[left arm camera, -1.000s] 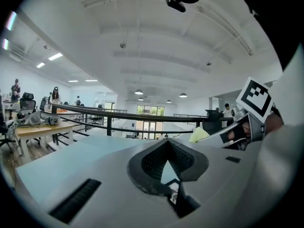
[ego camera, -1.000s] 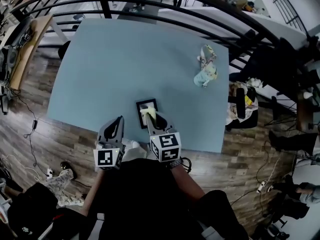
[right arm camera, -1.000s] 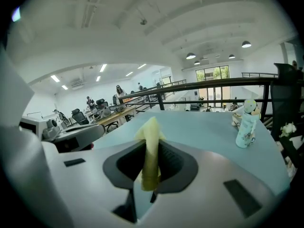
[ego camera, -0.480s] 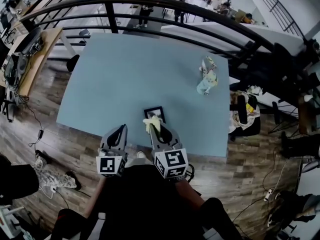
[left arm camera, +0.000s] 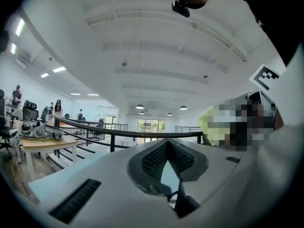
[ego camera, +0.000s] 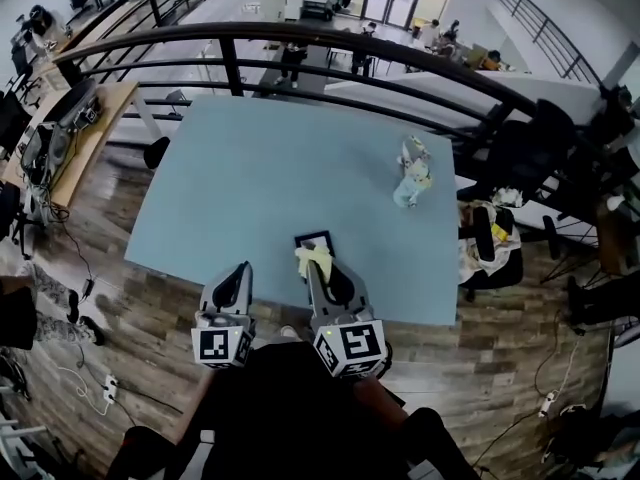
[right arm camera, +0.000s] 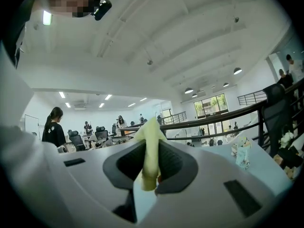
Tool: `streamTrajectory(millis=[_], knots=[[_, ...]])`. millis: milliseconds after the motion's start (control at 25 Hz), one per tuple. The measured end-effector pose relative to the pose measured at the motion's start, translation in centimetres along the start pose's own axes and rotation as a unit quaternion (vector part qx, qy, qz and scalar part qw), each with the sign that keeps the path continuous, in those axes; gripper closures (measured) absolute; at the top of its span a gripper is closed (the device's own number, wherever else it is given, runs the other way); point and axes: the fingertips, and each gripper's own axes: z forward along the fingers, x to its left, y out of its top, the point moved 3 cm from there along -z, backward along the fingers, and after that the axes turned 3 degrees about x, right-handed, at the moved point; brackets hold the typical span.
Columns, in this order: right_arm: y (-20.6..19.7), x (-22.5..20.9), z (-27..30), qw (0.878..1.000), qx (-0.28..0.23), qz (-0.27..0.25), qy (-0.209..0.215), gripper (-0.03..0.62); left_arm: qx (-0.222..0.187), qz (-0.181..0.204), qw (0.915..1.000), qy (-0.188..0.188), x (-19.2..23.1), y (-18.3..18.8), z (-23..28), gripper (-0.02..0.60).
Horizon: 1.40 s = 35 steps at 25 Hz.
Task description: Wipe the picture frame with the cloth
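A small black picture frame (ego camera: 314,239) lies flat on the blue table (ego camera: 260,168), close to its near edge. My right gripper (ego camera: 314,265) is shut on a pale yellow cloth (ego camera: 311,257), which rests at the frame's near end. In the right gripper view the cloth (right arm camera: 150,148) sticks up between the jaws of that gripper (right arm camera: 151,161). My left gripper (ego camera: 240,271) hovers over the table's near edge, left of the frame, jaws together with nothing in them (left arm camera: 169,145). The yellow cloth (left arm camera: 209,125) shows at the right of the left gripper view.
A crumpled pale bundle (ego camera: 412,173) (right arm camera: 242,156) lies at the table's far right. A black railing (ego camera: 330,43) curves behind the table. A chair with clutter (ego camera: 487,233) stands off the right edge, a wooden desk (ego camera: 70,133) at the left.
The head view has shifted, so the table sits lower and further right in it. Both grippers keep about the same places relative to the frame; the cloth stays in the right gripper.
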Motion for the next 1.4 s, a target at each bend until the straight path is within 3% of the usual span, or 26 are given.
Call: streamTrajectory(millis=[680,1040,1240,1400], knots=[[0.3,1.3,-0.9,0.999,-0.016,-0.03,-0.003,0.536,0.004,0.004,1.0,0.002,-0.7,0.2,-0.6,0.584],[0.1,1.2,-0.8,1.0,-0.015,-0.022,0.003,0.537,0.012,0.012,0.9999,-0.001,-1.0,-0.3,-0.5,0.584],[-0.8,1.0,-1.1,1.0,-0.012,-0.019,0.007,0.536,0.0,0.007,0.9996,-0.026,-2.6,0.1,-0.3,0.584],[-0.9,0.9,-1.2,1.0,-0.01,-0.018,0.006,0.536,0.018,0.008,0.9997,-0.016,-2.3,-0.5,-0.2,0.584]])
